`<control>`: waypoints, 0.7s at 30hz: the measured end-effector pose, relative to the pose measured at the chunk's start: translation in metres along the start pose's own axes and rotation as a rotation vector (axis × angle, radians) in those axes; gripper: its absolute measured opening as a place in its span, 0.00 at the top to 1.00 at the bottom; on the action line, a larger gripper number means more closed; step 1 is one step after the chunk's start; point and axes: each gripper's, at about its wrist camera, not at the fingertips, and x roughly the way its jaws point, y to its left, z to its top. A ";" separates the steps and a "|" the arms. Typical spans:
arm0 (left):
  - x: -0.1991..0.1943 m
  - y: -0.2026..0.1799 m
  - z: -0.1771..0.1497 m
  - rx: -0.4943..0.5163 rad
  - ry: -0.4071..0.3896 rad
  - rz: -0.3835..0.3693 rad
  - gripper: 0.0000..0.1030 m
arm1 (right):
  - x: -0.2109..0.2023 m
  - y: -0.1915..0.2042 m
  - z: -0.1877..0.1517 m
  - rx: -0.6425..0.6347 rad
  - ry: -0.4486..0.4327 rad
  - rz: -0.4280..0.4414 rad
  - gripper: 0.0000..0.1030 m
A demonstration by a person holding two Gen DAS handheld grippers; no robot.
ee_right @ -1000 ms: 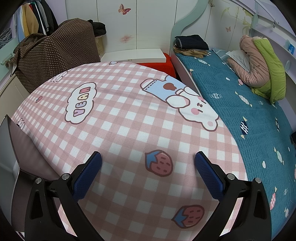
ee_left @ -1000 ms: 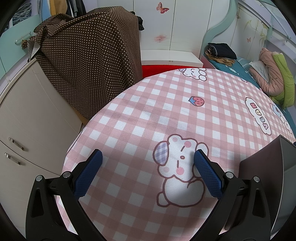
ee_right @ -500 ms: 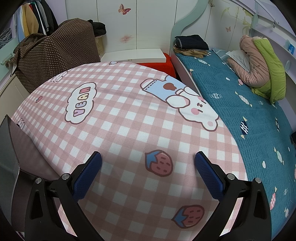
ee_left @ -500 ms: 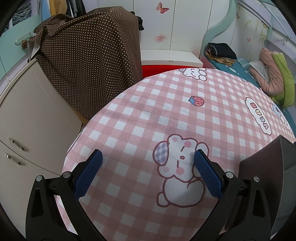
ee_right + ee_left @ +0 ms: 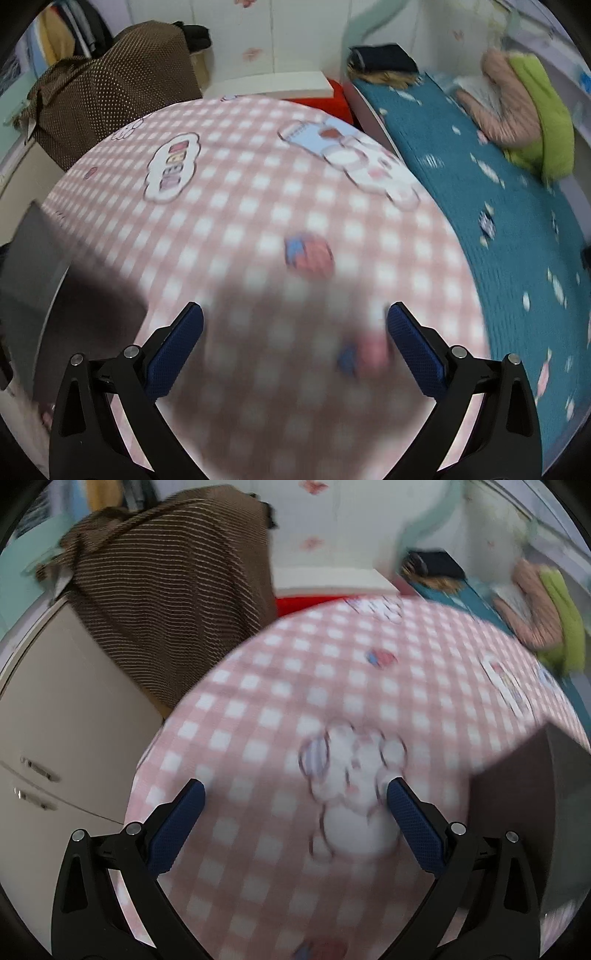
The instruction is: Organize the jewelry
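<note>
Holding both grippers over the pink checked tablecloth [image 5: 280, 686], we keep the left gripper [image 5: 294, 794] spread wide and empty, above a printed bunny [image 5: 354, 775] — the right gripper [image 5: 294, 314] equally wide, gripping nothing, above a printed strawberry [image 5: 308, 253]. Between us sits the dark box [image 5: 517, 812], at the left view's right edge and the right view's left edge [image 5: 33, 266]; whether jewelry lies inside, we cannot tell. Farther off — a dotted brown cloth [image 5: 173, 602] and the blue bed [image 5: 491, 206]. Both views are blurred.
</note>
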 end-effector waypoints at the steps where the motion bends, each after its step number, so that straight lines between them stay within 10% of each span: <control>1: -0.005 0.000 -0.004 0.025 0.009 0.007 0.05 | -0.010 -0.003 -0.008 0.021 -0.006 -0.014 0.07; 12: -0.171 0.041 -0.058 0.181 -0.168 -0.172 0.05 | -0.241 0.042 -0.131 0.251 -0.217 -0.316 0.07; 21: -0.320 0.034 -0.097 0.201 -0.296 -0.286 0.05 | -0.375 0.121 -0.138 0.225 -0.454 -0.348 0.07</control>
